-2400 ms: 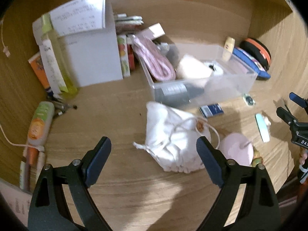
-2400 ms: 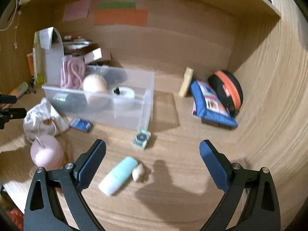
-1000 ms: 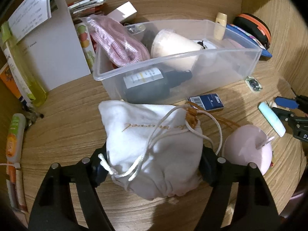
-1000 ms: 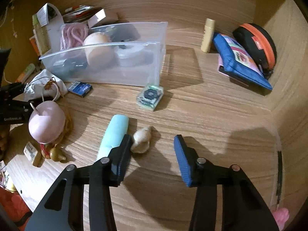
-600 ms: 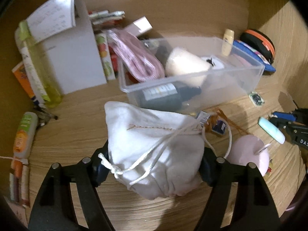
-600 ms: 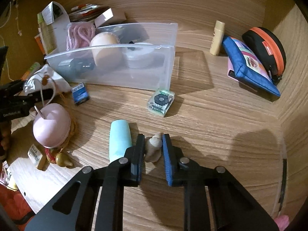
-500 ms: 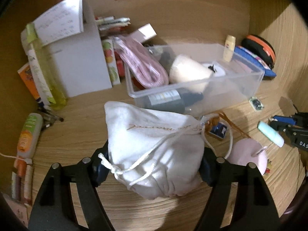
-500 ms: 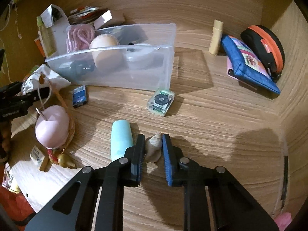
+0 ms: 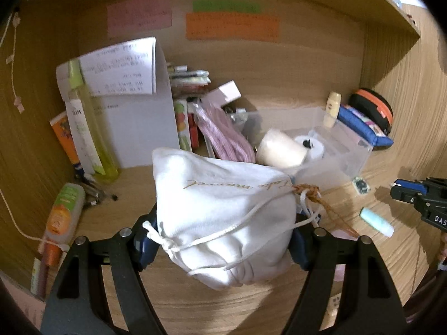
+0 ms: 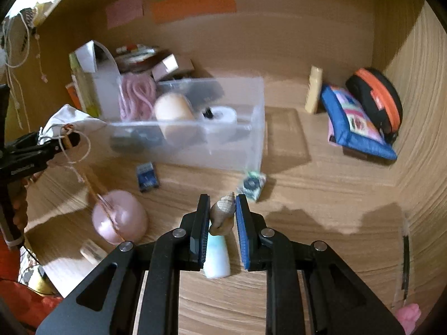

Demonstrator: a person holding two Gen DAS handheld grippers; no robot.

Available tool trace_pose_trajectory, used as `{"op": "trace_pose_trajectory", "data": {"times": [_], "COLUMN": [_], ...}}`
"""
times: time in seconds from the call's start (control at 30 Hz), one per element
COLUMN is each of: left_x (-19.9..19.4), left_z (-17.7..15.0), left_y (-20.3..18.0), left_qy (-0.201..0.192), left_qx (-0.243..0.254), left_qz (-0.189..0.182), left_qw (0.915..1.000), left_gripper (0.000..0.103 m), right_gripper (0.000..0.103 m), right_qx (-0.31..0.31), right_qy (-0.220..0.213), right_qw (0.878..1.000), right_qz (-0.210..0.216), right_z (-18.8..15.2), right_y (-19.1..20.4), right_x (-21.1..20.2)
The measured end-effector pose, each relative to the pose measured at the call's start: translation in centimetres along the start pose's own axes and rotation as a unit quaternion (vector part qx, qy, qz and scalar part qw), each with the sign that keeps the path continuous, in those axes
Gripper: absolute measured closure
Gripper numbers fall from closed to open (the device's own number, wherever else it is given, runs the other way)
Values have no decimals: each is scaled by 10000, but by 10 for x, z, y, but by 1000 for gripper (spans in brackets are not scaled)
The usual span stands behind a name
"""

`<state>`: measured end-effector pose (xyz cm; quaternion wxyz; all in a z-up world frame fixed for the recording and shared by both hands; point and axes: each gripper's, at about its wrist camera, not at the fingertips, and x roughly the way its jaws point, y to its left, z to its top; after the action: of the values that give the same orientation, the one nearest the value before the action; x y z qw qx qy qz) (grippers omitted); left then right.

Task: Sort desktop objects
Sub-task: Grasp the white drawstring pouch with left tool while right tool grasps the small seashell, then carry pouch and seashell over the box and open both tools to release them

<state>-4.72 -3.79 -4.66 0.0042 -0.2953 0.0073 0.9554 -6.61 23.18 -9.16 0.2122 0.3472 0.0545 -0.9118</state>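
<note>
White cloth fills the left wrist view: the drawstring pouch (image 9: 223, 217) is clamped between the two fingers of the left claw (image 9: 223, 240) and hangs clear of the desk (image 9: 131, 195), just in front of the clear plastic bin (image 9: 349, 153). Its cord (image 9: 310, 198) trails down to the right, and the right wrist view shows that cord running to the pink round object (image 10: 118, 217) on the desk — a snag worth minding. My advice for this carry: lift high enough that the pouch's sagging bottom passes over the bin's near wall, and watch whether the cord drags the pink piece along.

The right claw (image 10: 222, 217) is closed on the small spiral seashell (image 10: 222, 213), gripping it by its sides with the tip pointing up; it is held above the pale mint tube (image 10: 216, 259) lying on the desk. The shell looks hard and curved, so it could pivot or squirt out — keep the squeeze steady and avoid quick wrist turns. The bin (image 10: 223, 145) already holds pink cord, a cream cylinder and a tape roll; the free space appears to be at its right end.
</note>
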Motion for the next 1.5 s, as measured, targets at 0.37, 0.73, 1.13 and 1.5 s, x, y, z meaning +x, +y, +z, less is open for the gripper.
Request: {"op": "trace_pose_trajectory", "data": {"times": [0.37,0.73,1.13,1.5], "left_x": [-15,-18,23,67], "left_z": [15,36,56,66], "left_y": [3,4,-1,-10], "left_qy": [-392,-643,-325,75], "left_qx": [-31,-187,-248,-222], "left_qz": [-38,-198,-328,-301], "left_qw": [9992,9976,9986,9993], "left_gripper": [28,28,28,28], "right_gripper": [86,86,86,86], "right_qx": [-87,-141,74,222], "right_qy": [-507,-923,-889,-558], "right_qw": [9984,9940,9941,9981], "right_qz": [249,570,620,144], "right_z": [28,54,84,102], "right_y": [21,38,28,11], "right_x": [-14,-11,21,66]}}
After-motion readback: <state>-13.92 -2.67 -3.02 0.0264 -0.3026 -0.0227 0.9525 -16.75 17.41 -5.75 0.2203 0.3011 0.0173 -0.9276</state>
